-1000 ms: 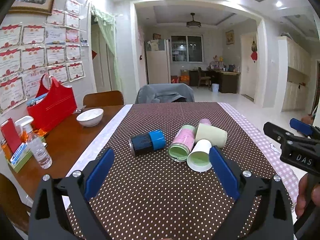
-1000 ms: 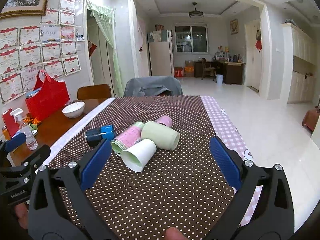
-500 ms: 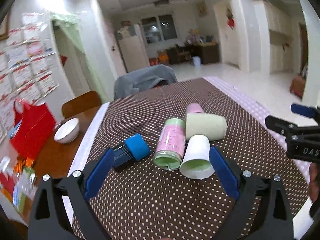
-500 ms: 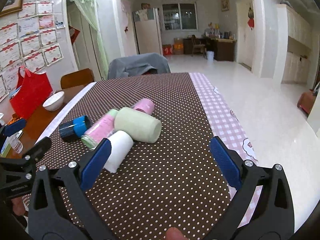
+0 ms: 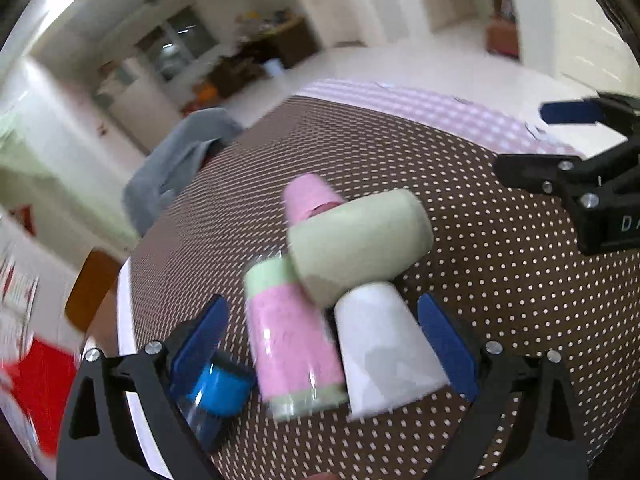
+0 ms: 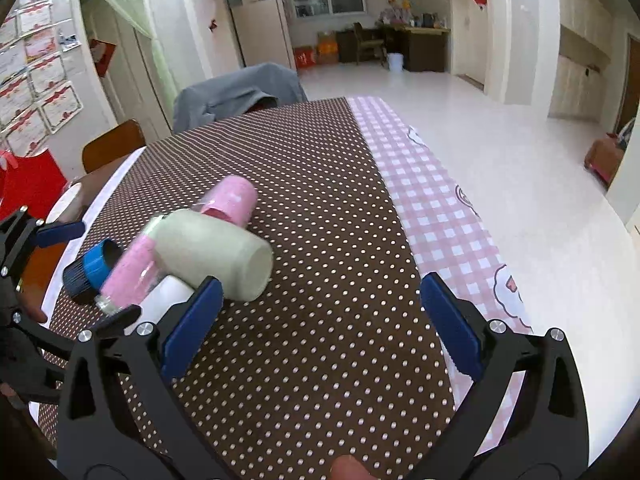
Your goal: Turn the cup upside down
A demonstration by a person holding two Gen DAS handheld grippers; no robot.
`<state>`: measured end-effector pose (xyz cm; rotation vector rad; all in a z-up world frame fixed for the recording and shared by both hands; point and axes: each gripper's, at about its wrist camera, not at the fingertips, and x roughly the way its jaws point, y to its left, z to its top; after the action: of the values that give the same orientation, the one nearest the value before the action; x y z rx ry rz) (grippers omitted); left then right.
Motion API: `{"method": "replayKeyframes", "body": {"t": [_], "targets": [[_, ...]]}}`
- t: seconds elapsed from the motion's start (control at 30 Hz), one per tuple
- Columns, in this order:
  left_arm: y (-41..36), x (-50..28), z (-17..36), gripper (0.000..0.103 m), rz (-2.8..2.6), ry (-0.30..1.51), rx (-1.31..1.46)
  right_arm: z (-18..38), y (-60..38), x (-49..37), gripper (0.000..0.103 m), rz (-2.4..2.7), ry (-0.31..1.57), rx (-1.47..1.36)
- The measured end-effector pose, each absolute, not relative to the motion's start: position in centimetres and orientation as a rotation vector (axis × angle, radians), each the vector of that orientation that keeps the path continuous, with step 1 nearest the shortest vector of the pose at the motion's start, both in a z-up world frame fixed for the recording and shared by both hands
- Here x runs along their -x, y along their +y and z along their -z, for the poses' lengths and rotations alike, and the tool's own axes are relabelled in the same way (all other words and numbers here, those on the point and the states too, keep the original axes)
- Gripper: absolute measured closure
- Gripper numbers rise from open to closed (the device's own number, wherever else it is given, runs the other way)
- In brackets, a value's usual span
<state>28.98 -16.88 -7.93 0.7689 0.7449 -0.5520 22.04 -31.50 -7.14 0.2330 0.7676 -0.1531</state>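
We see the left gripper (image 5: 324, 344) with fingers wide, the white cup (image 5: 386, 354) lying on its side between them beside the pink cup (image 5: 292, 344). Our right gripper (image 6: 320, 320) gapes over bare counter (image 6: 320, 184).

cups (image 5: 360, 240) clustered on tablecloth (image 6: 320, 184), draped chair (image 6: 240, 92) behind table

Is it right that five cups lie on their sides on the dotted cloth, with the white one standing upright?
Not quite: the white cup also lies on its side, beside the pink-and-green cup, as the left wrist view shows. The dotted cloth and the cup count stand.
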Motion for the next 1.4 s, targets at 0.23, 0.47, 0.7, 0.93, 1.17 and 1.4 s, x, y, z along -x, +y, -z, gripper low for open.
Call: {"method": "replayKeyframes", "body": {"t": [0.23, 0.47, 0.7, 0.93, 1.17, 1.4], "targets": [[-19.9, -32.8, 9.7, 0.009, 0.726, 0.794, -0.942, 9.0, -33.3, -24.5, 0.006, 0.200, 0.832, -0.274], [-22.2, -34.5, 11.4, 0.009, 0.876, 0.840, -1.095, 10.0, -34.5, -26.0, 0.006, 0.223, 0.855, -0.299], [-23.8, -35.2, 13.9, 0.009, 0.938, 0.930, -1.192, 10.6, -34.8, -26.6, 0.006, 0.228, 0.867, -0.306], [-24.8, -36.4, 14.3, 0.016, 0.950, 0.980, -1.152, 10.8, -35.1, -26.5, 0.006, 0.228, 0.873, -0.322], [-24.6, -38.1, 13.3, 0.023, 0.910, 0.984, -1.053, 10.2, -35.4, -25.6, 0.006, 0.231, 0.851, -0.327], [-23.0, -38.6, 9.9, 0.025, 0.836, 0.936, -0.891, 9.3, -35.4, -24.2, 0.006, 0.234, 0.826, -0.336]]}}
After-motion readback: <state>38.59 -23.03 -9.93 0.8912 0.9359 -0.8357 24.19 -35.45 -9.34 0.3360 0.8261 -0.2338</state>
